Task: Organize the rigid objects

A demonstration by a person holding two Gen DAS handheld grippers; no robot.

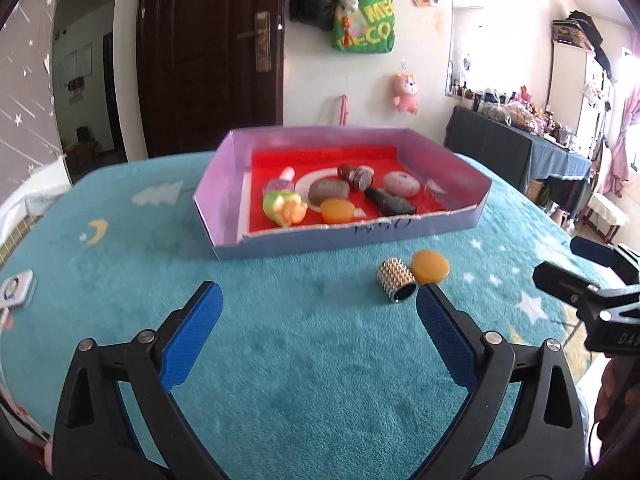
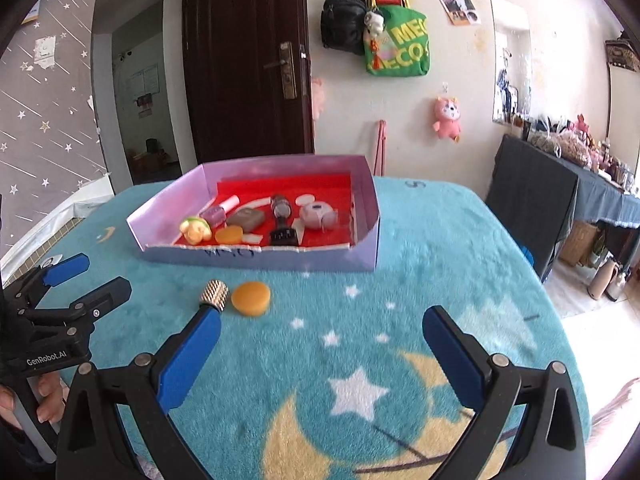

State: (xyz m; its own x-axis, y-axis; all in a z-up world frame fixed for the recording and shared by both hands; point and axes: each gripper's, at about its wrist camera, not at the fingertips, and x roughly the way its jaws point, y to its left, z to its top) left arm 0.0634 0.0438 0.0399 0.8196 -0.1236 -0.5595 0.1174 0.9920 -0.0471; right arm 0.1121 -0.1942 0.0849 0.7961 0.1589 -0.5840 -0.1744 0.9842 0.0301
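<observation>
A studded gold cylinder (image 1: 396, 280) and an orange disc (image 1: 430, 266) lie side by side on the teal blanket, in front of a lilac box (image 1: 224, 196) with a red floor. The box holds several small items, among them a second orange disc (image 1: 337, 210) and a yellow-green toy (image 1: 282, 206). My left gripper (image 1: 319, 300) is open and empty above the blanket, the cylinder just past its right finger. My right gripper (image 2: 321, 324) is open and empty; the cylinder (image 2: 214, 294) and disc (image 2: 251, 298) sit by its left fingertip. The box (image 2: 364, 256) stands behind them.
A white device (image 1: 16, 290) lies at the blanket's left edge. A dark door (image 1: 212, 52), hanging bags (image 1: 362, 16) and a pink plush (image 1: 406, 92) are on the far wall. A cluttered dark table (image 1: 516, 152) stands at right.
</observation>
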